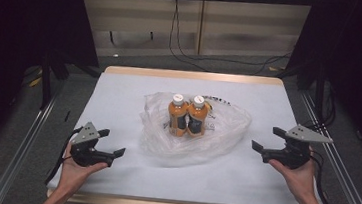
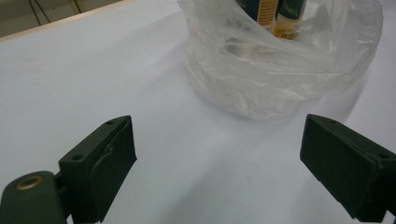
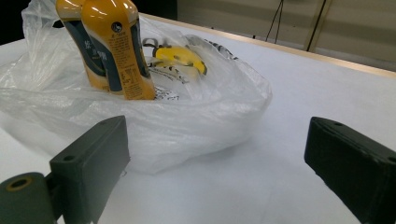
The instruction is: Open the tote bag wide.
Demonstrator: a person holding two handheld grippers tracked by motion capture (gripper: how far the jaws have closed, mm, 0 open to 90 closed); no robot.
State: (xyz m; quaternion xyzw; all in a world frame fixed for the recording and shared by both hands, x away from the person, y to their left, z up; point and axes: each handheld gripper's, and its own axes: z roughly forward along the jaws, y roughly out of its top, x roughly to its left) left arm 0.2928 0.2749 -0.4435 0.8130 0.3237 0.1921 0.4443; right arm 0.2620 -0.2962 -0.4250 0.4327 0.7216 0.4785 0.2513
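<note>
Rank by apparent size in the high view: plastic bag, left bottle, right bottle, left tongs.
1. plastic bag
2. left tongs, though nearer the camera
3. left bottle and right bottle: look alike, no ranking

Two bottles (image 1: 188,114), one plastic bag (image 1: 227,124)

Print on two bottle labels and on a bag, none of it legible

The two orange bottles (image 1: 187,115) standing in the clear plastic bag (image 1: 226,129) on the table carry dark labels (image 3: 122,51); the right gripper view shows a small round emblem near the top of one label and a panel of fine print below it, too small and blurred to read. Black lettering (image 3: 163,94) runs across the bag film behind the bottles, and dark printed marks (image 1: 218,100) show at the bag's far edge in the high view; no word, brand or number can be made out.
</note>
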